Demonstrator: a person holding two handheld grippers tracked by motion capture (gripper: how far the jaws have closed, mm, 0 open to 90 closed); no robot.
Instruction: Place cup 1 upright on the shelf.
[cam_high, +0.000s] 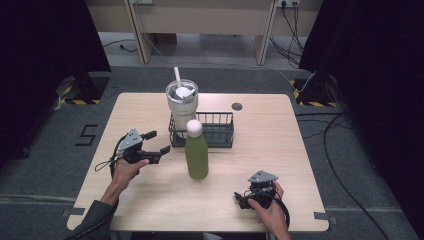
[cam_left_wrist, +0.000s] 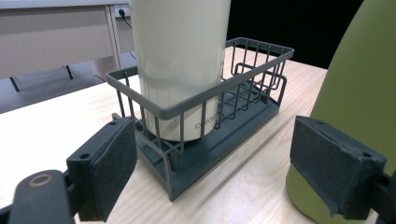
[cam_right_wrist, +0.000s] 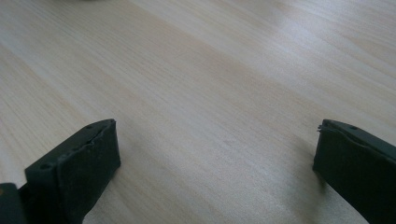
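Setting: pale wooden desk (cam_high: 150, 200) on grey carpet, dark curtains at both sides, a light-coloured furniture frame beyond the far edge.

Item 1, green bottle (cam_high: 196, 159): upright with a pale rounded cap, standing on the desk just in front of the basket. In the left gripper view its top and right side are cut off by the frame, and its lower part is partly covered by the right-hand jaw.

Item 2, wire basket (cam_high: 222, 131): dark grey, near the desk's middle toward the far side. Its left compartment holds the tumbler; the rest is hard to make out from above.

Item 3, cream tumbler (cam_high: 182, 107): upright in the basket's left end, with lid and white straw. In the left gripper view its top is cut off, and small lettering near its base is not legible.

Item 4, left gripper (cam_high: 152, 142): held in a hand left of the bottle, pointing toward the basket and bottle. Jaws wide apart, holding nothing; whether the right-hand jaw touches the bottle cannot be told.

Item 5, right gripper (cam_high: 241, 199): held in a hand near the desk's front edge, right of centre, well apart from the bottle. Jaws spread wide over bare wood, holding nothing.
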